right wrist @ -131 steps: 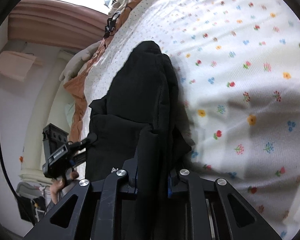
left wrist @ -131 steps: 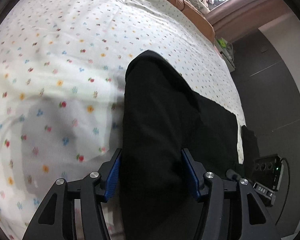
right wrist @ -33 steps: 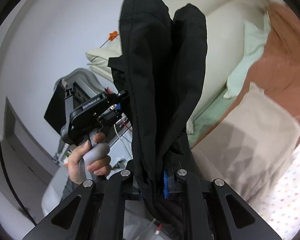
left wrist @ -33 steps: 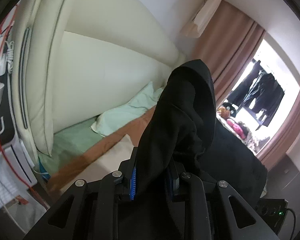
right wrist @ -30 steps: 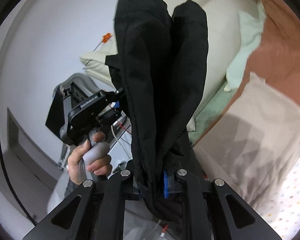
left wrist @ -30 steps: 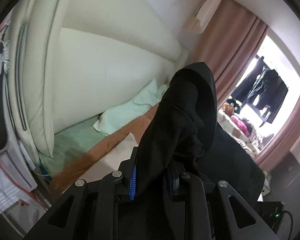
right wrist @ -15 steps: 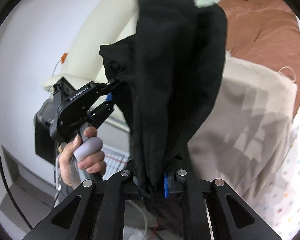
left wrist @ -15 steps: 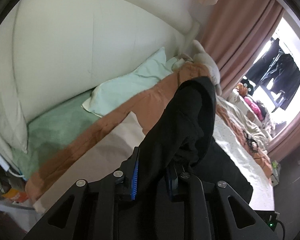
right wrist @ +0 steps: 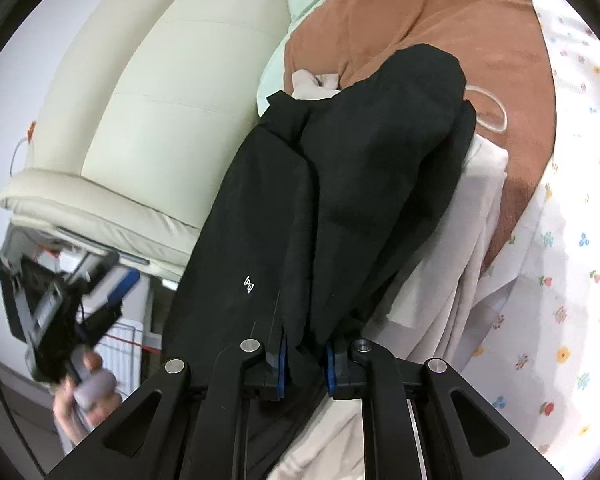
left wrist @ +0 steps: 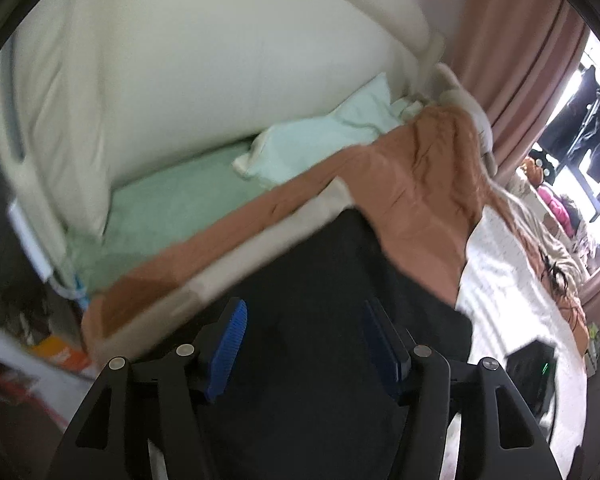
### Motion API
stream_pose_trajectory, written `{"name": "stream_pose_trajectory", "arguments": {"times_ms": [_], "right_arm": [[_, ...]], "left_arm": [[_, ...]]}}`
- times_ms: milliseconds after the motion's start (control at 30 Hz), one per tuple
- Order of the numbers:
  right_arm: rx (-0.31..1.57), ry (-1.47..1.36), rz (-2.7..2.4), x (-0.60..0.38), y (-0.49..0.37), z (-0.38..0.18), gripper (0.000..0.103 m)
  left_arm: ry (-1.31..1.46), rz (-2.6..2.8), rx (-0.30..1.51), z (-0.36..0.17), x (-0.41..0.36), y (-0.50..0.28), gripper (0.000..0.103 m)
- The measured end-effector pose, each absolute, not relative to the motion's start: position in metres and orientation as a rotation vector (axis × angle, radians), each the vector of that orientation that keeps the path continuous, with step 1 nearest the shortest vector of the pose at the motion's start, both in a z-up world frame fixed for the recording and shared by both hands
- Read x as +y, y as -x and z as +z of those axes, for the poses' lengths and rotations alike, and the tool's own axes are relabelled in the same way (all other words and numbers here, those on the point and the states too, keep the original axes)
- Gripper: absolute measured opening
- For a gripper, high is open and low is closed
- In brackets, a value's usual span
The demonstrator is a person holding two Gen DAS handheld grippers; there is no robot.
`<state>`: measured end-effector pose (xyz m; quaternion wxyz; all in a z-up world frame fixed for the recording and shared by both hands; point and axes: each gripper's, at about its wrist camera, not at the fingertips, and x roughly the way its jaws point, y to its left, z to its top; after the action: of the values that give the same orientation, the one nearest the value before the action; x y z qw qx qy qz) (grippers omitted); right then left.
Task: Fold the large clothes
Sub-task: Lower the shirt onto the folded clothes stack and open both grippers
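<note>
The garment (right wrist: 340, 168) lies on a folded cloth (right wrist: 460, 248) near the bed's head edge, pillow (left wrist: 324, 136) behind

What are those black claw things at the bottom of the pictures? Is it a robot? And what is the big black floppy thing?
It's not a robot. A person holds a two-finger grabber in each hand, and each grabber carries a little camera looking along its fingers, so each picture is one grabber's view. The floppy thing is a black garment being folded on a bed, over a beige cloth and beside a brown blanket. The right gripper pinches the garment tight. The left gripper has just been opening; its blue pads stand apart, with the garment lying between them. In the right picture you can see the hand holding the left grabber.
</note>
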<state>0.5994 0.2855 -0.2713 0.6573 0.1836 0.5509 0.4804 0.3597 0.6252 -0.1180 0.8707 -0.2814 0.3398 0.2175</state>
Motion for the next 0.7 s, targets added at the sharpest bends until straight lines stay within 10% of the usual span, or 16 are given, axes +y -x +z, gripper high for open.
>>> {"name": "stream_pose_trajectory", "arguments": {"times_ms": [700], "right_arm": [[1.236, -0.267, 0.972, 0.271, -0.597, -0.255, 0.025]], "left_arm": [[0.498, 0.498, 0.827, -0.181, 0.552, -0.318, 0.062]]}}
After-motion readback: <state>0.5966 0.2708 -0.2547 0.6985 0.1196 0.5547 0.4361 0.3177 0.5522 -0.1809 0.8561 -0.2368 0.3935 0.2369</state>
